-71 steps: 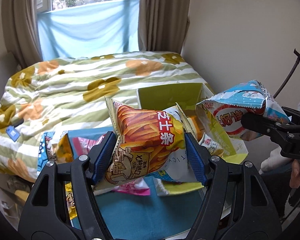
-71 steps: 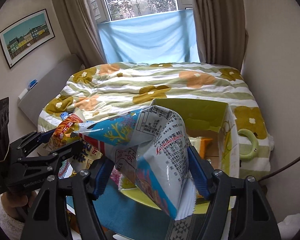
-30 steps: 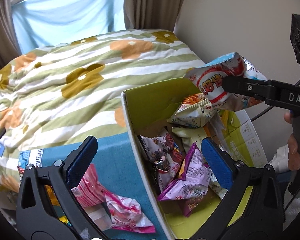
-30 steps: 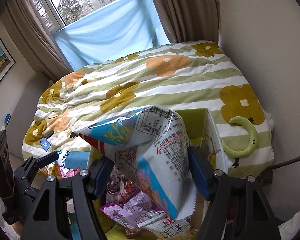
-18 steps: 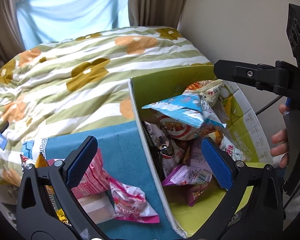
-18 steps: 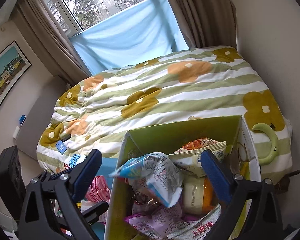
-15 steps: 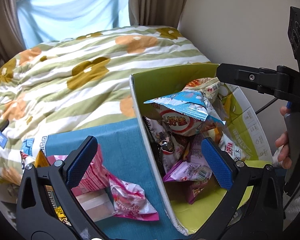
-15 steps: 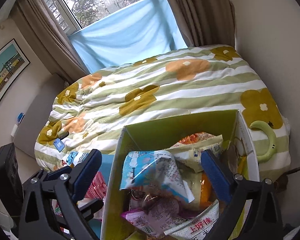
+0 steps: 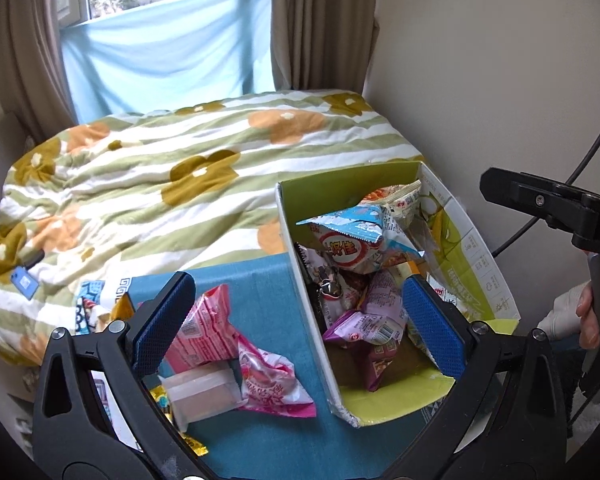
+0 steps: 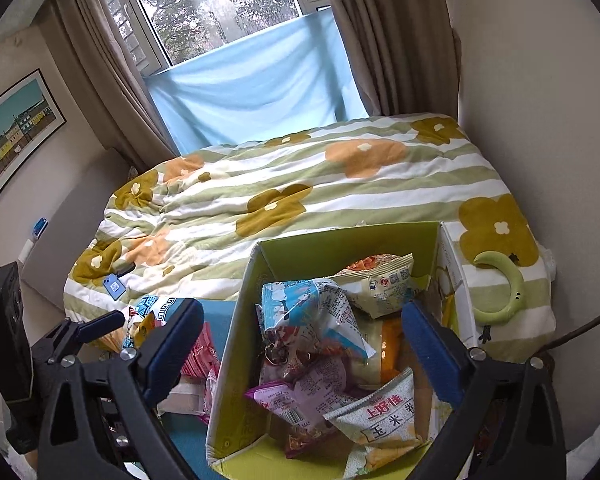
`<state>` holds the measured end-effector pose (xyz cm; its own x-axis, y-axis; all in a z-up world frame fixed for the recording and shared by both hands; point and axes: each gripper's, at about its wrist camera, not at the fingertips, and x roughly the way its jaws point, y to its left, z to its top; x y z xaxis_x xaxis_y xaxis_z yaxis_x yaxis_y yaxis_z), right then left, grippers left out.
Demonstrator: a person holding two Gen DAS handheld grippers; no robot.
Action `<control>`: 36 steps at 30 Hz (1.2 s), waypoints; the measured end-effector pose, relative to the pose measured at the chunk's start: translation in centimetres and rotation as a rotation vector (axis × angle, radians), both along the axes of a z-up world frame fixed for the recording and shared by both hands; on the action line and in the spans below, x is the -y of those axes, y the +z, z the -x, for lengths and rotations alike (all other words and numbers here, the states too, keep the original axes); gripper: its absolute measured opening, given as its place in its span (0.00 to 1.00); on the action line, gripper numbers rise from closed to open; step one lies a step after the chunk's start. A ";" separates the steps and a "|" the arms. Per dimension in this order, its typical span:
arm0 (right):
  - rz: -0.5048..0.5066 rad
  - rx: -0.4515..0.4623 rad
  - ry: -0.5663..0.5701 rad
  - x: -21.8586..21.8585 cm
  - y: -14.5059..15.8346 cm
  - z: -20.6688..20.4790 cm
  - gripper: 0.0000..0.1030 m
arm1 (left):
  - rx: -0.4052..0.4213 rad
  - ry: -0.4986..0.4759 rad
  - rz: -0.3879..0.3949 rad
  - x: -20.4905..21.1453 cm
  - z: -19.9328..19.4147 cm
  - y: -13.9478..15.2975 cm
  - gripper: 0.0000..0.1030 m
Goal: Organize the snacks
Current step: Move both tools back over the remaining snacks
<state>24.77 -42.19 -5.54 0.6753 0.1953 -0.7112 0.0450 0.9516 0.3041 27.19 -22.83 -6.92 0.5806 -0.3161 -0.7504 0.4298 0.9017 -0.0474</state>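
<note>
A green-lined cardboard box [image 9: 342, 192] [image 10: 340, 246] stands on a teal mat and holds several snack bags. A blue and white bag [image 9: 350, 236] [image 10: 308, 308] lies on top of the pile. My left gripper [image 9: 296, 320] is open and empty, above the box's left wall. My right gripper [image 10: 300, 340] is open and empty, above the box. Pink snack bags [image 9: 236, 356] and a clear pack [image 9: 202, 394] lie on the mat left of the box. My right gripper also shows in the left wrist view [image 9: 552, 204].
The teal mat [image 9: 268, 436] lies at the foot of a bed with a striped flower quilt [image 9: 160, 184]. A green curved toy [image 10: 500, 292] lies on the quilt right of the box. A wall runs along the right. More packets [image 9: 100, 308] sit at the mat's left edge.
Both grippers let go of their bags into the box and are open now. The blue and white bag has settled on the pile. Both grippers have pulled back a little.
</note>
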 end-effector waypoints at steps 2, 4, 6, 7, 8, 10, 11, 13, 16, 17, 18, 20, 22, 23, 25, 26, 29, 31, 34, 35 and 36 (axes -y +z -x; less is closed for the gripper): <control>0.023 0.019 -0.004 -0.1 1.0 1.5 0.96 | 0.024 0.017 0.002 -0.9 1.6 1.0 0.99; 0.040 0.034 -0.007 -0.2 1.9 3.1 0.96 | 0.044 0.036 0.003 -2.0 3.3 1.7 0.99; 0.054 0.050 -0.007 -0.6 2.5 4.9 0.96 | 0.056 0.059 0.004 -3.1 5.0 2.2 0.99; 0.060 0.059 -0.002 -0.7 2.8 5.8 0.96 | 0.061 0.071 0.005 -3.8 5.9 2.4 0.99; 0.068 0.066 0.001 -0.9 3.0 6.7 0.96 | 0.068 0.085 0.005 -4.5 6.9 2.6 0.99; 0.093 0.081 0.002 -1.5 3.4 8.4 0.96 | 0.079 0.116 0.004 -5.8 8.9 2.8 1.00; 0.106 0.086 0.005 -1.8 3.5 9.3 0.96 | 0.081 0.133 0.003 -6.6 9.8 2.9 0.99; 0.124 0.095 0.012 -2.5 3.6 10.7 0.96 | 0.082 0.170 -0.001 -8.3 11.6 2.9 1.00; 0.138 0.108 0.033 -3.9 3.5 12.6 0.96 | 0.075 0.227 -0.002 -11.0 13.8 2.5 1.00; 0.138 0.113 0.042 -4.5 3.4 13.2 0.96 | 0.071 0.244 -0.002 -12.0 14.4 2.4 1.00; 0.137 0.115 0.053 -5.0 3.2 13.8 0.96 | 0.067 0.261 -0.003 -12.7 15.0 2.1 1.00; 0.138 0.116 0.073 -6.1 2.8 14.5 0.96 | 0.055 0.292 -0.007 -14.4 15.8 1.6 1.00; 0.144 0.123 0.079 -7.3 2.3 15.3 0.96 | 0.040 0.316 -0.007 -16.1 16.1 0.9 1.00; 0.141 0.125 0.085 -7.9 2.0 15.6 0.96 | 0.030 0.325 -0.005 -16.9 16.1 0.5 0.99; 0.126 0.125 0.091 -9.1 1.4 15.8 0.96 | 0.013 0.336 0.002 -18.5 15.9 -0.3 1.00; 0.118 0.122 0.090 -9.8 1.1 15.8 0.96 | 0.002 0.335 0.004 -19.2 15.7 -0.9 0.99; 0.089 0.106 0.089 -11.4 0.0 15.3 0.96 | -0.030 0.306 -0.006 -20.6 14.3 -2.5 0.99; 0.075 0.096 0.083 -12.5 -0.5 14.8 0.96 | -0.063 0.276 -0.025 -21.5 12.9 -3.7 0.99; 0.047 0.071 0.056 -14.5 -1.6 14.0 0.96 | -0.122 0.228 -0.027 -22.9 10.8 -5.3 0.99; 0.042 0.063 0.046 -15.1 -2.0 13.7 0.96 | -0.144 0.217 -0.021 -23.3 10.2 -5.9 0.99; 0.041 0.054 0.034 -15.8 -2.4 13.3 0.96 | -0.165 0.211 -0.013 -23.7 9.4 -6.6 0.99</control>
